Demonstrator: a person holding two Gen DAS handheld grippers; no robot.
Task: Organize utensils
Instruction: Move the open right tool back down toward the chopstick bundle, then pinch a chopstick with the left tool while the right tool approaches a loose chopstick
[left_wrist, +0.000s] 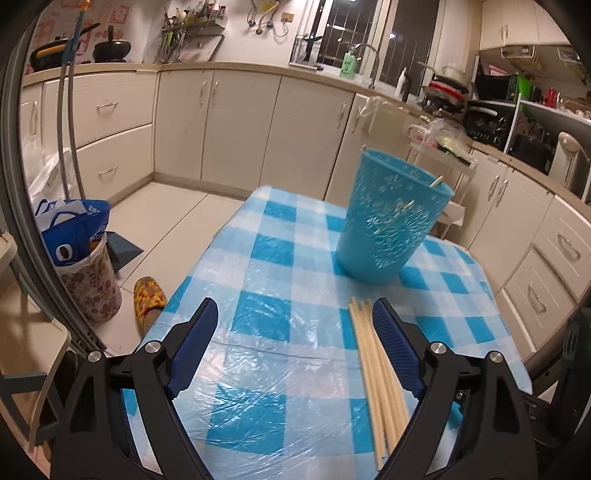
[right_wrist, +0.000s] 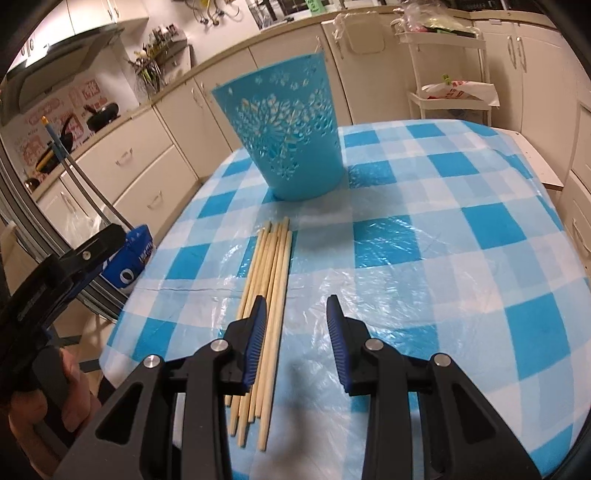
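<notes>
Several wooden chopsticks (right_wrist: 271, 291) lie side by side on the blue-checked tablecloth (right_wrist: 424, 236). In the left wrist view they (left_wrist: 373, 365) run beside the right finger. A blue perforated holder (right_wrist: 286, 136) stands upright beyond them; in the left wrist view (left_wrist: 388, 218) chopstick tips show inside it. My left gripper (left_wrist: 295, 314) is open and empty above the table, left of the chopsticks. My right gripper (right_wrist: 297, 306) is open and empty, its left finger over the chopsticks. The left gripper and the hand holding it (right_wrist: 55, 306) show at the left edge of the right wrist view.
The tablecloth is covered by clear plastic film (left_wrist: 288, 354). Cream kitchen cabinets (left_wrist: 240, 122) surround the table. A floral bin with a blue bag (left_wrist: 81, 258) and a yellow slipper (left_wrist: 147, 295) sit on the floor to the left. A white trolley (right_wrist: 447, 74) stands behind the table.
</notes>
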